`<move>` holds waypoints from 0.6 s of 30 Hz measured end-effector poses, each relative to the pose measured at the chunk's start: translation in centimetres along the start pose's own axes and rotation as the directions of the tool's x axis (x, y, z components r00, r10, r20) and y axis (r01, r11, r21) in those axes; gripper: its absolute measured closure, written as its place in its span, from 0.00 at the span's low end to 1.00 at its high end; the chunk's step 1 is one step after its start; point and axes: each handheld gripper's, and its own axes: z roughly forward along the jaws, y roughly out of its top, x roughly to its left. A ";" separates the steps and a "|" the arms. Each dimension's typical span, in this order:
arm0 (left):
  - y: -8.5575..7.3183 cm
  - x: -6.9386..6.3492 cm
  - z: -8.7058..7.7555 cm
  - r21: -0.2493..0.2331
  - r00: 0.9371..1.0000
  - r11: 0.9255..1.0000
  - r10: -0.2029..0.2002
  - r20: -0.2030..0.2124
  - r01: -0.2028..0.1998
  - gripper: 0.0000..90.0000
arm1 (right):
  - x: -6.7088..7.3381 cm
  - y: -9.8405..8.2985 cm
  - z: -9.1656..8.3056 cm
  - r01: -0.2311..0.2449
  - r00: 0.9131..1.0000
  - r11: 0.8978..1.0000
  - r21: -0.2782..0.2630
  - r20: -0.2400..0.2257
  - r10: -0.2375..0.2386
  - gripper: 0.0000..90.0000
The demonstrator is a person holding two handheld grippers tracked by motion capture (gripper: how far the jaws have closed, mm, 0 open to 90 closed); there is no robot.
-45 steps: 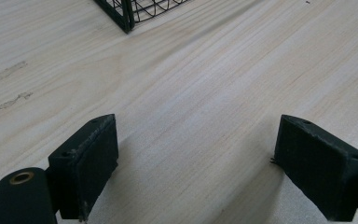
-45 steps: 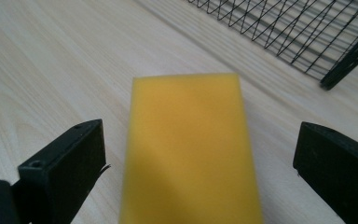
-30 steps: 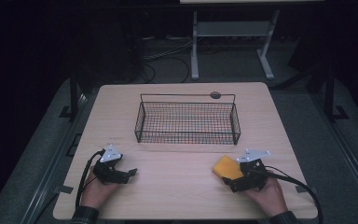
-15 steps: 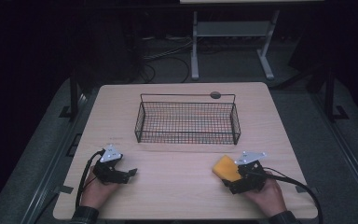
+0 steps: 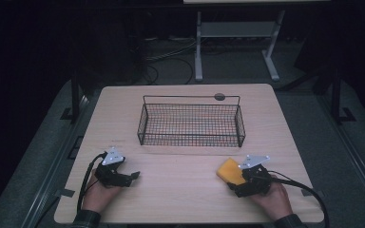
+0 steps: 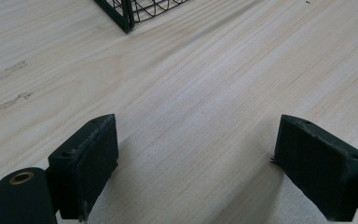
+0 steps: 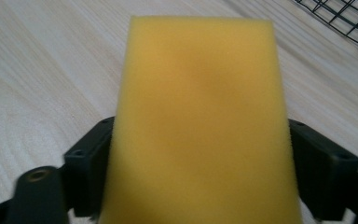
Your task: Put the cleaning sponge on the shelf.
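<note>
Each hand-held gripper, left (image 5: 134, 176) at lower left and right (image 5: 231, 185) at lower right, is black with a grey three-cornered plate on top, square dark pads (image 6: 86, 158), a brass-ringed screw hole and a trailing black cable; dark cuffs at the wrists

One yellow sponge (image 5: 230, 170); one black wire basket (image 5: 191, 120); one wooden table (image 5: 180, 199); two grippers, left (image 5: 132, 176) and right (image 5: 232, 186); one small dark disc (image 5: 219, 97).

Both hands rest low near the person. The left gripper (image 5: 132, 176) has its jaws wide apart; the right gripper (image 5: 231, 184) has just been closing its jaws on something between them.
</note>
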 end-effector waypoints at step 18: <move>0.0 0.0 0.0 0.000 1.000 1.000 0.000 0.000 0.000 0.14 | -0.6 0.3 -0.9 -0.007 1.000 1.000 -0.002 -0.005 0.007 0.25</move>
